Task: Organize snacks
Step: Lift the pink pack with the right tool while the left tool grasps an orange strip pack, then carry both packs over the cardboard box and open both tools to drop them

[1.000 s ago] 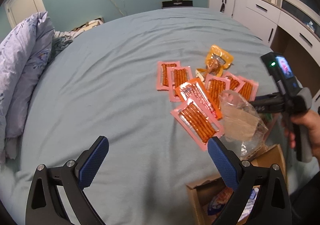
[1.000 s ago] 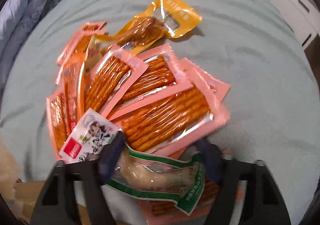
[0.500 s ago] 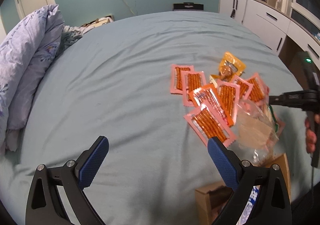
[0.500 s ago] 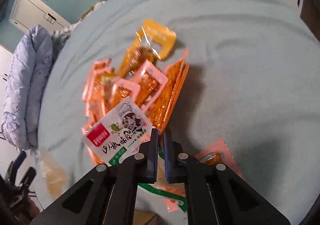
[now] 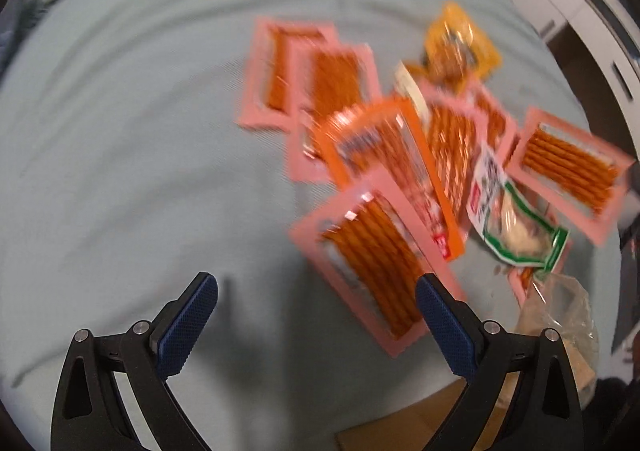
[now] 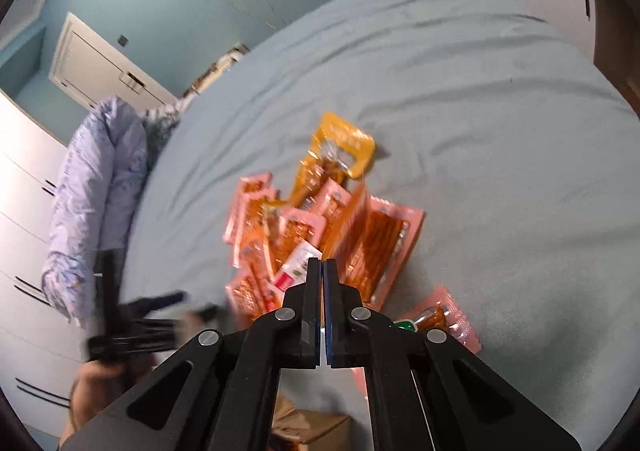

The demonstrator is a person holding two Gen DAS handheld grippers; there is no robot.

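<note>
A pile of pink and orange snack-stick packets (image 5: 380,155) lies on the pale blue bed, with a yellow packet (image 5: 460,43) behind it. My left gripper (image 5: 316,315) is open and empty, low over the bed, its right finger beside the nearest pink packet (image 5: 372,255). My right gripper (image 6: 322,291) is shut on a pink stick packet (image 6: 376,243), held on edge above the pile; that packet shows at the right in the left wrist view (image 5: 572,167). A green-edged white packet (image 5: 516,219) lies under it.
A cardboard box (image 6: 312,427) sits below the bed's near edge, with a clear plastic bag (image 5: 560,315) beside it. A folded purple quilt (image 6: 96,187) lies at the bed's left side. White cabinets (image 5: 568,3) stand to the right.
My left gripper has dropped down and forward towards the snack pile. My right gripper, shut on the pink packet, has lifted it higher off the pile.
</note>
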